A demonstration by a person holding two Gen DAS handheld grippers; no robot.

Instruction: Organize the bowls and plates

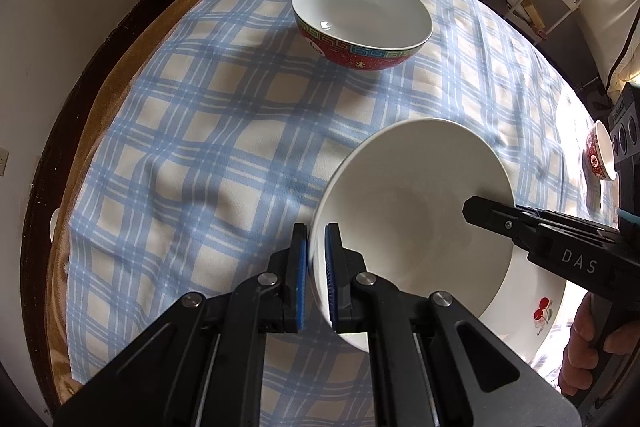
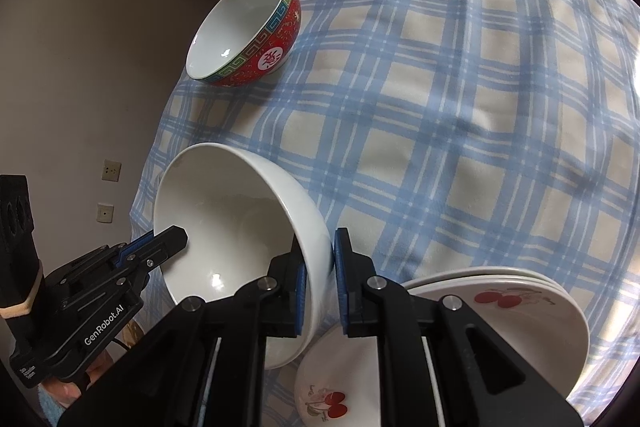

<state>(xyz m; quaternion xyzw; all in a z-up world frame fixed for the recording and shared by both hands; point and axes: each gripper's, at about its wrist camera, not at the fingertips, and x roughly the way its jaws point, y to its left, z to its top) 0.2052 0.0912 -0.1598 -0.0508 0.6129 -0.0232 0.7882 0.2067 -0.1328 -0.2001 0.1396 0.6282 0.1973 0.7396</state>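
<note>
Plain white ceramic bowl, tilted, above a stack of white cherry-printed plates at the near edge of a blue-and-cream checked tablecloth. Left gripper clamped on its rim, one pad inside and one outside; right gripper straddles the opposite rim, pads at the wall, whether pressing unclear. Red patterned bowl upright farther back, well apart; small red cup at the cloth's right edge
</note>
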